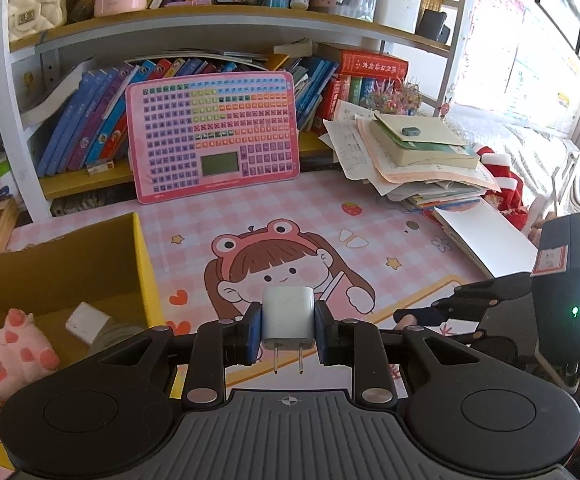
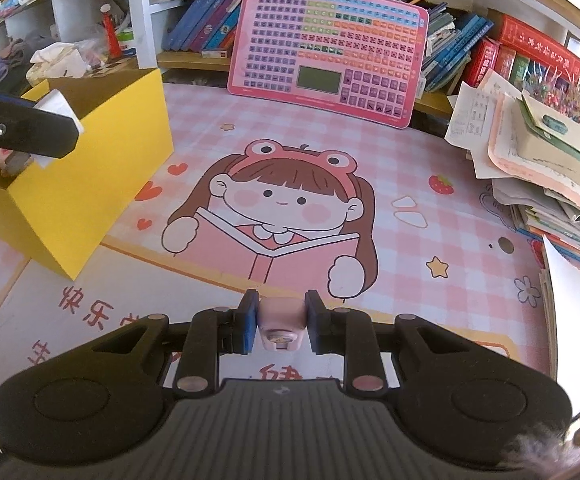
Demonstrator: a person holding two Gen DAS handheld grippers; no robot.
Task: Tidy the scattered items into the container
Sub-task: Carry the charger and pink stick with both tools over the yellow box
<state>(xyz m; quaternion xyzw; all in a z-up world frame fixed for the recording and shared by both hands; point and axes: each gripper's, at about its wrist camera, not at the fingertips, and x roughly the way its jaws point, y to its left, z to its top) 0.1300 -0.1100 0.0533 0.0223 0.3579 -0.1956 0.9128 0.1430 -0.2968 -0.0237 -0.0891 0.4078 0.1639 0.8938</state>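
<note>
Between the blue matt pads of the left gripper [image 1: 288, 330] sits a smooth white plastic plug adapter [image 1: 288, 316] with two bare metal prongs. To the left of that claw, the yellow cardboard box [image 1: 146, 268] shows a raw brown matt interior, holding a fuzzy pink cloth plush toy [image 1: 14, 352]. The right gripper [image 2: 281, 324] grips a small smooth pink plastic item [image 2: 281, 320]. Beneath both claws lies a smooth, slightly glossy pink checked desk mat [image 2: 430, 152].

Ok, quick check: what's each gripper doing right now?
Left gripper: shut on the white plug adapter.
Right gripper: shut on a small pink object.
</note>
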